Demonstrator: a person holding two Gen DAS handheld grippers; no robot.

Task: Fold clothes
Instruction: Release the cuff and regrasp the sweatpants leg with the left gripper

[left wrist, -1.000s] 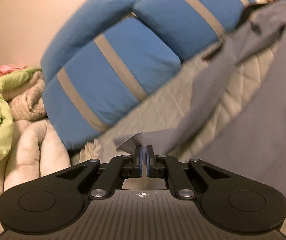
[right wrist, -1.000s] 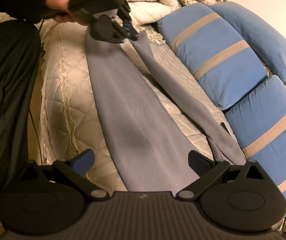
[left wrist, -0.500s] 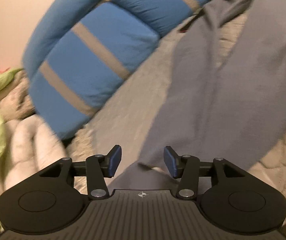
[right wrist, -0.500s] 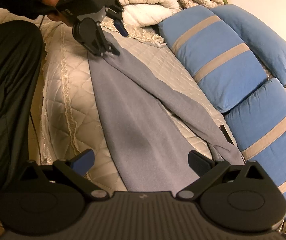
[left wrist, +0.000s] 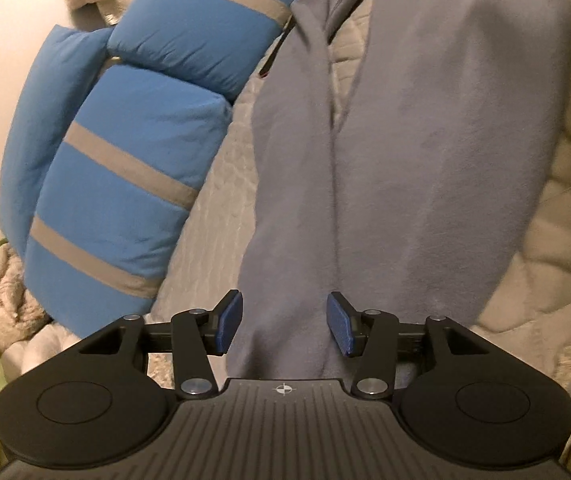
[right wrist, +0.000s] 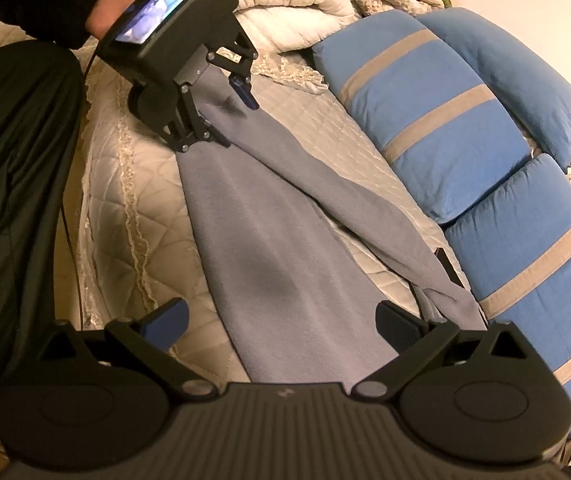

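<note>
Blue striped cushions beside grey trousers (flat on quilt), both tongs apart, empty.

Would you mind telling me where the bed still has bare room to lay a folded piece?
Bare quilt runs between the grey garment and the bed's lace-trimmed edge. A narrower strip lies between the garment and the blue striped cushions. The head end is crowded with piled bedding.

The grey garment lies spread lengthwise on the quilted bed, one long narrow part crossing diagonally.
</note>
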